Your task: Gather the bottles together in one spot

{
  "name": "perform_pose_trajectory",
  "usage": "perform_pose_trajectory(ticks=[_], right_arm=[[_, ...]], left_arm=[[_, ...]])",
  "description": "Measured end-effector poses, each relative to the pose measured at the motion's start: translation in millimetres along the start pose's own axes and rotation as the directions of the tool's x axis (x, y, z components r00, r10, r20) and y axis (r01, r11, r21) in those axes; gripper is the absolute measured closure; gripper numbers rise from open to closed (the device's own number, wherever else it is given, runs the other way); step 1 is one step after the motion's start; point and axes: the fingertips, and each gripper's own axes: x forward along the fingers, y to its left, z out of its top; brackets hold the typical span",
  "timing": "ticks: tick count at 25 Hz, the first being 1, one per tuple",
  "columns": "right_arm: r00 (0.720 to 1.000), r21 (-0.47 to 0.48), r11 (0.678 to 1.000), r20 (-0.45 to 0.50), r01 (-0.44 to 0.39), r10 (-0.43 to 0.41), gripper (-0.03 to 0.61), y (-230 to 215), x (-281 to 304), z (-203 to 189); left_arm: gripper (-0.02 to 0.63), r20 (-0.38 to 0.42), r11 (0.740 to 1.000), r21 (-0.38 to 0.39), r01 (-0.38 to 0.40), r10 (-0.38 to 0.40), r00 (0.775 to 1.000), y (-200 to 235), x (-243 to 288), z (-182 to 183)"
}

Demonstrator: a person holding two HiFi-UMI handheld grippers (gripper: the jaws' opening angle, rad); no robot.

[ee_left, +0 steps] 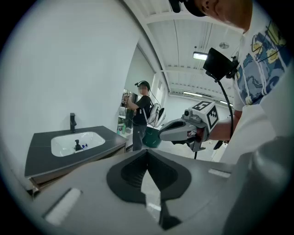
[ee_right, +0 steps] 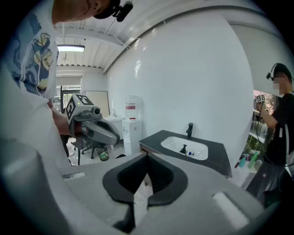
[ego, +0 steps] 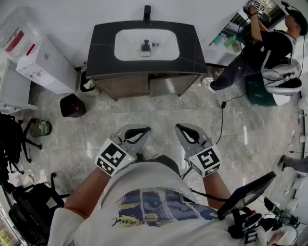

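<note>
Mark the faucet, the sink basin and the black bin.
faucet (ego: 147,12), head view, its black body
sink basin (ego: 126,45), head view, bare white bowl
black bin (ego: 72,105), head view, its top

A dark grey stone vanity counter stands at twelve o'clock against a plain white wall. A white oval basin is sunk into it, and a black tap rises at its back edge. Below is a brown cabinet front, and before it a pale grey marble-patterned tile floor. At ten o'clock sits a white boxy cabinet, with a small black waste bin near it. A black office chair is at nine o'clock. At two o'clock a person in a black shirt stands by a white and green seat. A bright ceiling panel light is set in a white slatted ceiling.
</note>
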Motion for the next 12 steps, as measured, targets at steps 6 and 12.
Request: perform_pose_trajectory(ticks=[6, 12], right_arm=[[1.000, -0.006, 1.000, -0.006, -0.019, 0.019, 0.578, 6, 36, 8], [1.000, 0.011, 1.000, -0.013, -0.027, 0.027, 0.578, -27, 45, 1]], left_arm=[[0.612, -0.027, 0.999, -0.033, -0.009, 0.009, 1.000, 38, -11, -17], [0.612, -0.028, 0.997, -0.067, -0.030, 0.029, 0.999, 55, 14, -12]])
